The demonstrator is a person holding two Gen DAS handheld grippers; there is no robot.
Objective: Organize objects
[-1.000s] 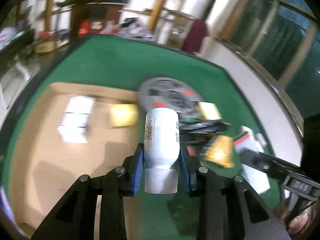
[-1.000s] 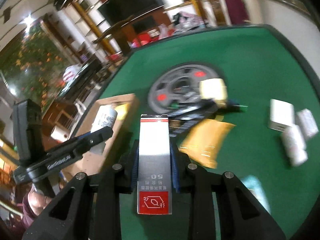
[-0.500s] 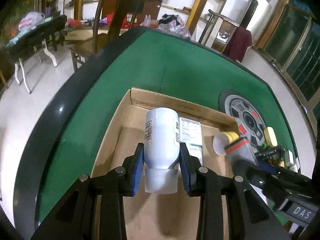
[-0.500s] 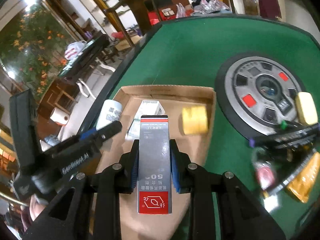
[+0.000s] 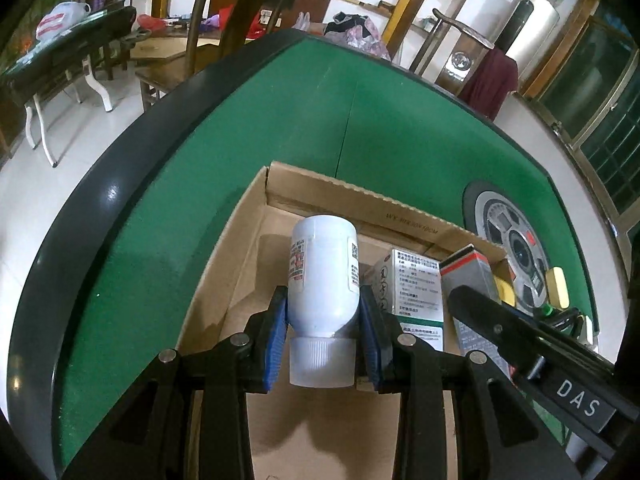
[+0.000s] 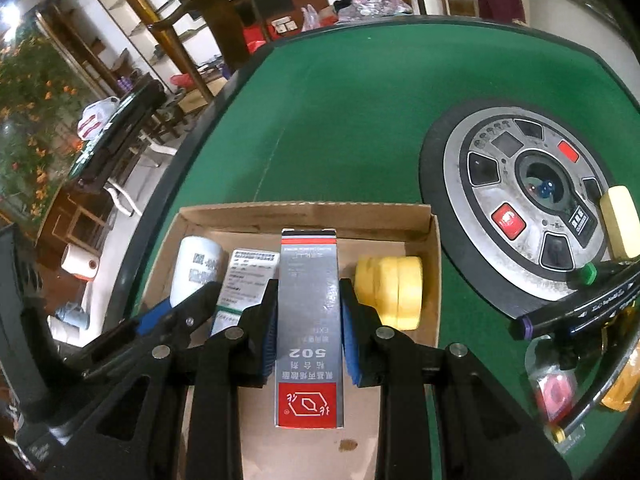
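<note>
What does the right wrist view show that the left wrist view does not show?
Only the right wrist view: the whole yellow tape roll in the box, and a red packet on the felt. Only the left wrist view: the bottle's ribbed cap. Both: cardboard box, white bottle, grey 502 carton, round control panel.
</note>
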